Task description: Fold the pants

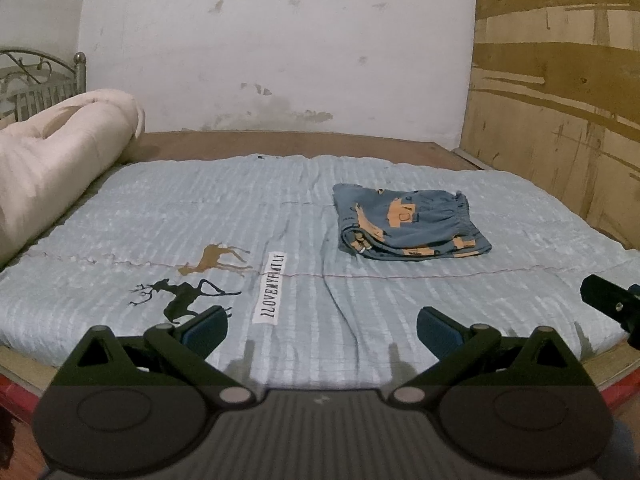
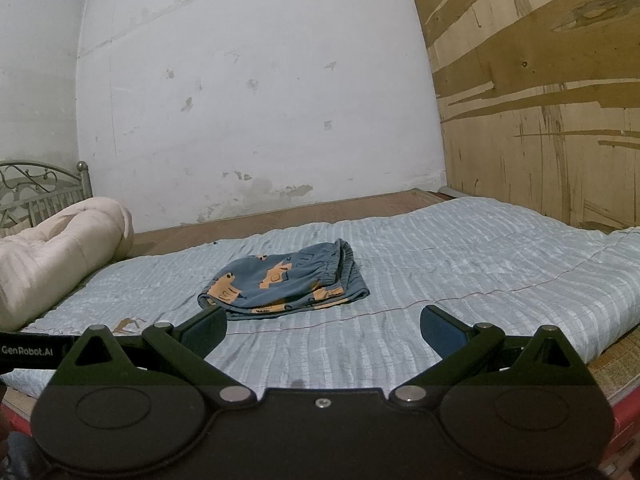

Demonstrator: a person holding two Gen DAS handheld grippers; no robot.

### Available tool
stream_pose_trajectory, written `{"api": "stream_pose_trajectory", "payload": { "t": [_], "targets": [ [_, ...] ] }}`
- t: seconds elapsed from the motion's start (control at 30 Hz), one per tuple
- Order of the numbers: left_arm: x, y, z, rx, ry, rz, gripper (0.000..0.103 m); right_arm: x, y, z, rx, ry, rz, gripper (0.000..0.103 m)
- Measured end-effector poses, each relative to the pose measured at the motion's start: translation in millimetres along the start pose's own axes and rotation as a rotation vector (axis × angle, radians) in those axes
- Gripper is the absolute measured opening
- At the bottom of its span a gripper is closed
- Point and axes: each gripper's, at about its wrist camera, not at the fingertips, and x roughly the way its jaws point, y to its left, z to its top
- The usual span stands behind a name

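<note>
1. Blue pants [image 1: 408,222] with orange prints lie folded into a compact bundle on your bed's pale blue quilt [image 1: 200,208], right of centre in the left wrist view.
2. Elastic waistband faces right, toward the plywood wall [image 1: 560,92]; the stacked folded edges face you.
3. Long axis of the bundle runs roughly left to right across the bed.
4. Your left claw [image 1: 322,326] hovers over the near quilt edge, jaws spread wide, gripping nothing.
5. Your right claw [image 2: 324,328] is also spread apart and empty, well short of the pants [image 2: 284,284].
6. Rolled cream duvet [image 1: 52,160] sits far left.
</note>
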Motion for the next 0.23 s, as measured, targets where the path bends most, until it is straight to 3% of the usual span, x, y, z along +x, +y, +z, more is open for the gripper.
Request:
{"api": "stream_pose_trajectory", "payload": {
  "t": [0.23],
  "targets": [
    [-0.6,-2.7,-1.0,0.006,-0.017,0.014,0.102,-1.4,1.2,-2.1,-0.003,0.006,0.005,0.102]
  ]
}}
